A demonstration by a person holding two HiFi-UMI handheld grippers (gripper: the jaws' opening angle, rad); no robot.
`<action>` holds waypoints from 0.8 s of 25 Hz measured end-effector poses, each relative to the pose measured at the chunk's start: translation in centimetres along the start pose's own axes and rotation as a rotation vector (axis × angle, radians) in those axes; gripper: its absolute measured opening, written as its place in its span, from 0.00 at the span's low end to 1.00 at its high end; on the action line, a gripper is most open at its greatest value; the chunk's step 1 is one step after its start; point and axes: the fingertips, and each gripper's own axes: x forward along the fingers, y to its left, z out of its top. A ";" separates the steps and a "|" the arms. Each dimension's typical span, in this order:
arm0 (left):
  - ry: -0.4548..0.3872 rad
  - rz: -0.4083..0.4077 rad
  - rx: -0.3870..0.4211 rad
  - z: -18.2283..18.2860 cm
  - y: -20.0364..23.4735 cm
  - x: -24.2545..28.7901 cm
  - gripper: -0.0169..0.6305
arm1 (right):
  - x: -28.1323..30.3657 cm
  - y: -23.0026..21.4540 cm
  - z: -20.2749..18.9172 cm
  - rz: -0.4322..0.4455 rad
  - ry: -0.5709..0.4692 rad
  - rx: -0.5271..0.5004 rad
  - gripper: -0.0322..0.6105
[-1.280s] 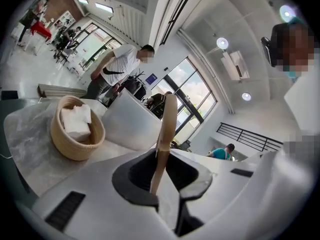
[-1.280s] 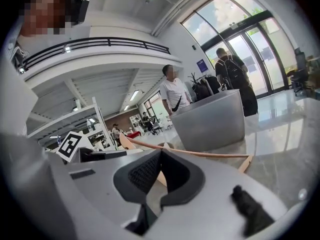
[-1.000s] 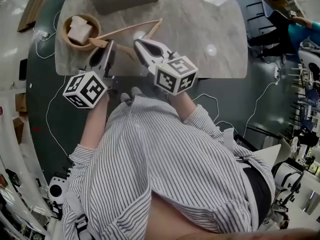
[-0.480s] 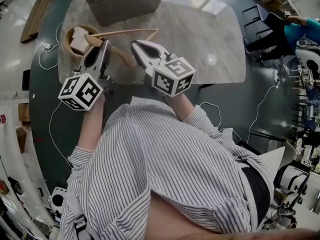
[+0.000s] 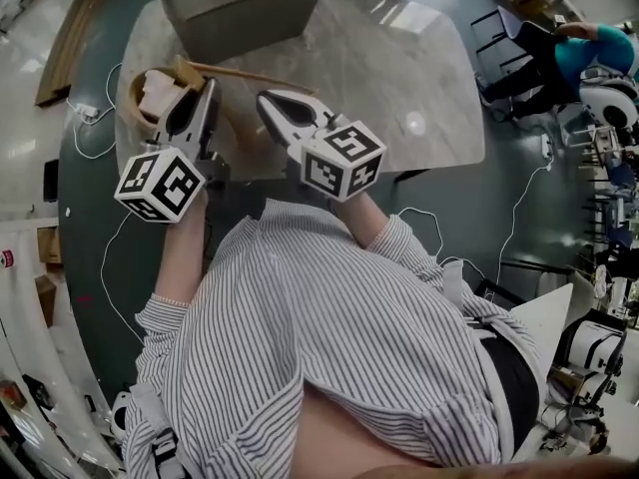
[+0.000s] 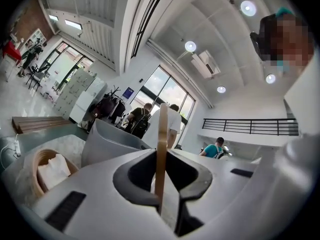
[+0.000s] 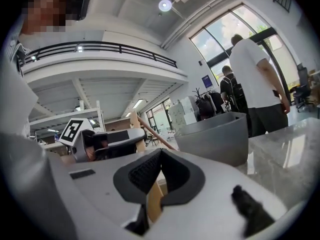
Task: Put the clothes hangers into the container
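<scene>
A wooden clothes hanger [image 5: 250, 76] is held over the near left part of the marble table [image 5: 399, 58]. My left gripper [image 5: 200, 96] is shut on one part of it; in the left gripper view a thin wooden strip [image 6: 162, 144] stands upright between the jaws. My right gripper [image 5: 268, 103] is shut on another part, with wood [image 7: 154, 199] wedged between its jaws. The grey container [image 5: 240, 8] stands at the table's far edge, beyond both grippers, and is also in the left gripper view [image 6: 107, 144] and the right gripper view [image 7: 215, 134].
A round wooden bowl [image 5: 140, 93] with a white folded thing in it sits just left of my left gripper. Cables lie on the floor round the table. People stand behind the container in both gripper views.
Both grippers have kept their hold. The hanger has tilted: its long bar, which pointed to the far right, now slopes across between the grippers, nearer the container.
</scene>
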 end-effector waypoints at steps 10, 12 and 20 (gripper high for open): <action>-0.029 -0.069 0.012 1.6 -0.6 -0.2 0.13 | 0.4 0.5 1.2 -0.034 -0.033 -0.059 0.07; -0.030 -0.074 0.024 2.0 -0.5 -0.4 0.13 | 0.4 0.7 1.4 -0.041 -0.036 -0.070 0.07; -0.034 -0.100 0.026 3.8 0.5 1.2 0.12 | 1.0 -1.0 3.5 -0.081 -0.073 -0.093 0.07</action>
